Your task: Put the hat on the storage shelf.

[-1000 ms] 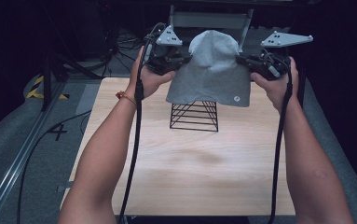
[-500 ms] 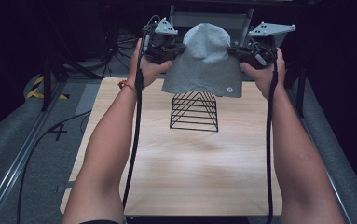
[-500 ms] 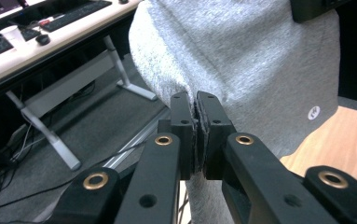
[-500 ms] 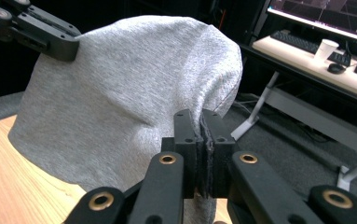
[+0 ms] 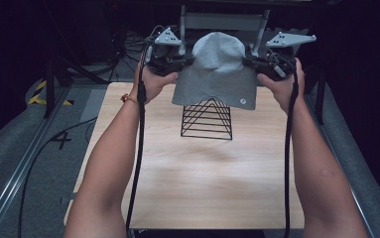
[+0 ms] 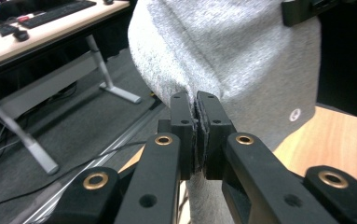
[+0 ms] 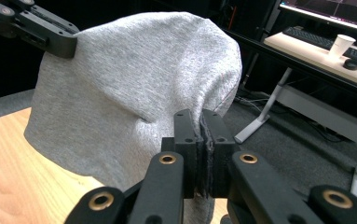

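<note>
Overhead, wire stand (image 5: 206, 118) beneath beanie (image 5: 216, 69).

You hold one grey beanie (image 5: 216, 69), and it carries one small round badge (image 5: 243, 100). You have two grippers, one left gripper (image 5: 163, 63) and one right gripper (image 5: 272, 67), each with two black fingers (image 6: 181, 122). One black wire stand (image 5: 206, 119) is on the one wooden bench (image 5: 197, 183). On your left wrist there is one bracelet (image 5: 129, 99). On a far desk you can count one paper cup (image 7: 343, 46).
</note>
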`<state>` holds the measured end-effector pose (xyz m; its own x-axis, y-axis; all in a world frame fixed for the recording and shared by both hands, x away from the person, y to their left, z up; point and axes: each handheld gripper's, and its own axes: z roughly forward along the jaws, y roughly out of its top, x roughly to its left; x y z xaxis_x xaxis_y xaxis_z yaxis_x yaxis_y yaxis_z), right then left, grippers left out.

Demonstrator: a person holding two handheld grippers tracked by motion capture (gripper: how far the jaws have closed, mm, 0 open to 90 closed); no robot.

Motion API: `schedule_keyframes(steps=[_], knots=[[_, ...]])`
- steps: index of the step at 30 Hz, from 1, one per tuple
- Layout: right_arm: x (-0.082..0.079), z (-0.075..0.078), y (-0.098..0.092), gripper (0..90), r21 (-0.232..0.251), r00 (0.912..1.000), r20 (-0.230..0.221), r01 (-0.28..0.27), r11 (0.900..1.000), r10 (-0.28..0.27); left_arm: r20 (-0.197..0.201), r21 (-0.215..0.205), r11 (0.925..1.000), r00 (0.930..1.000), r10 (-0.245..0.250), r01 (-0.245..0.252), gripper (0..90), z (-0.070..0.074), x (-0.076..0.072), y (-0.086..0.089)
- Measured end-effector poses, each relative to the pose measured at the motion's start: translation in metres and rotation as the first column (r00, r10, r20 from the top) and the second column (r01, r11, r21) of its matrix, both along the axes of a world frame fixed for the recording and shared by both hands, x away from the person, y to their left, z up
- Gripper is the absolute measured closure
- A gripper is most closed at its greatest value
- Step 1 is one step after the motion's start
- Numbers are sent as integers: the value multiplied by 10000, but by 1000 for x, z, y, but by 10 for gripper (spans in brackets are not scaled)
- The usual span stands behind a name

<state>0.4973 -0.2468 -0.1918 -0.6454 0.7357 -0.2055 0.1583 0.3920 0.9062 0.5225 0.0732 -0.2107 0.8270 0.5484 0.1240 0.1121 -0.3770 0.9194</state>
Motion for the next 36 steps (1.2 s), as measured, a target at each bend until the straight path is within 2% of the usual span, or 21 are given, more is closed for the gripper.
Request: schedule_keyframes(steps=[4, 9, 12, 17, 25, 27, 31, 36], knots=[[-10, -3, -1, 865, -38, 9999, 57, -143, 9999, 144, 7, -324, 9993, 9998, -190, 190, 863, -5, -11, 5], [-19, -2, -1, 865, 21, 9995, 193, -258, 9997, 257, 115, -490, 9980, 9992, -393, 398, 864, -4, -21, 8], [-24, -2, -1, 865, 31, 9990, 245, -373, 9993, 372, 266, -269, 9986, 9986, -456, 463, 863, -5, -27, 7], [-28, -11, 2, 865, -185, 9986, 201, -476, 9987, 480, 198, -128, 9987, 9986, -493, 496, 863, -14, -28, 7], [-30, -19, -7, 865, 30, 9989, 113, -455, 9990, 454, -54, -486, 9979, 9990, -438, 435, 863, -24, -27, 18], [-30, -20, -10, 864, 77, 9990, 112, -429, 9990, 428, -113, -758, 9962, 9989, -449, 439, 863, -24, -27, 21], [-33, -19, -14, 864, 219, 9990, 138, -421, 9989, 418, -113, -1067, 9928, 9984, -557, 542, 863, -23, -29, 24], [-35, -15, -19, 864, 252, 9991, 220, -378, 9990, 373, 99, -944, 9924, 9969, -780, 785, 863, -11, -36, 22]])
